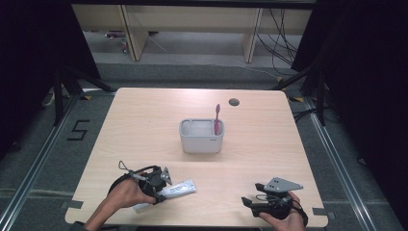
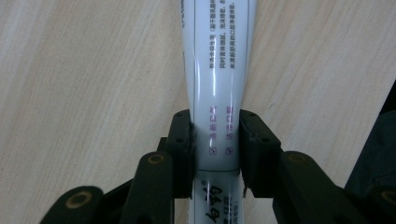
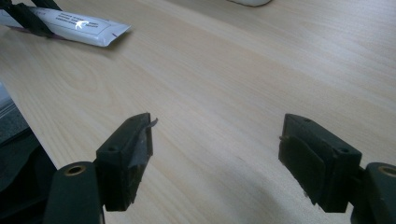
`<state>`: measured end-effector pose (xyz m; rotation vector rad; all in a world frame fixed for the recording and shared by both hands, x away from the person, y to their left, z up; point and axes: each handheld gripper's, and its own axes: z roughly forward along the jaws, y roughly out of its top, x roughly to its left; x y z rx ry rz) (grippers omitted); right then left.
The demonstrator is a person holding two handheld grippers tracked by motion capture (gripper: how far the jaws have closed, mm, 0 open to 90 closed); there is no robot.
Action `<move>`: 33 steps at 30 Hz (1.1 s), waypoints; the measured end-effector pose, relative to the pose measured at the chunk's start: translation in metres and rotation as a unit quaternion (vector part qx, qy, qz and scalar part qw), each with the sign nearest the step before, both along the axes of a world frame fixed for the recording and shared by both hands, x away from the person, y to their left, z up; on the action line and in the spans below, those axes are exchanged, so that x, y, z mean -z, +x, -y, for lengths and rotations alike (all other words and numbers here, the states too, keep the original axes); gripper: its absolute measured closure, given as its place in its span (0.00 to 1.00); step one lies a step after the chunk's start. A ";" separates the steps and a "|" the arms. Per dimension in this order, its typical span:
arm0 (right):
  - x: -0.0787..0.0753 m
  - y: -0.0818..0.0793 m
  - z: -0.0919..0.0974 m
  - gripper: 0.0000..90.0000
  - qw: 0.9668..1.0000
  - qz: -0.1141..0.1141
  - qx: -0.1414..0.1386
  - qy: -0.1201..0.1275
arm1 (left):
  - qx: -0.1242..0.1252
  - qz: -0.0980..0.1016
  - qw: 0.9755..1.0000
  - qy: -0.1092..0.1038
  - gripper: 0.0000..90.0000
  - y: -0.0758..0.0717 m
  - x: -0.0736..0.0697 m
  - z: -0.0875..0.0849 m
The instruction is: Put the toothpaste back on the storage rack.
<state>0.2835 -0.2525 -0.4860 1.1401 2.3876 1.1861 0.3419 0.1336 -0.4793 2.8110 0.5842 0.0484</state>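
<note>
High view: left hand-held gripper (image 1: 161, 191) sits at surface's (image 1: 144, 125) near-left edge w/ jaws clamped on tube (image 2: 217, 84), which lies flat, crimped end toward centre. Right hand-held gripper (image 3: 217, 158) rests at near-right, jaws wide, nothing btwn them. Grey bin (image 1: 201, 136) w/ pink toothbrush (image 1: 217, 119) stands mid-surface.

1. We are looking at a lab-style recording room: black curtains (image 1: 29, 72) hang on both sides.
2. We see a bare wooden table (image 1: 144, 120) on grey carpet (image 1: 29, 144), with floor tape marks (image 1: 78, 130).
3. We see loose cables (image 1: 281, 38) trailing behind.
</note>
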 end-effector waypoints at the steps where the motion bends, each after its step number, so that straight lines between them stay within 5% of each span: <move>1: 0.000 0.000 0.000 0.29 1.000 0.000 -0.001 0.001 | 0.000 0.000 1.000 0.001 0.75 0.000 0.000 0.000; 21: 0.001 0.000 -0.001 0.29 1.000 0.002 0.002 0.006 | 0.012 -0.002 1.000 0.021 0.77 0.002 0.000 0.006; 33: 0.001 0.001 0.001 0.29 1.000 0.003 0.004 0.006 | 0.006 0.017 1.000 -0.002 0.80 -0.002 -0.005 0.004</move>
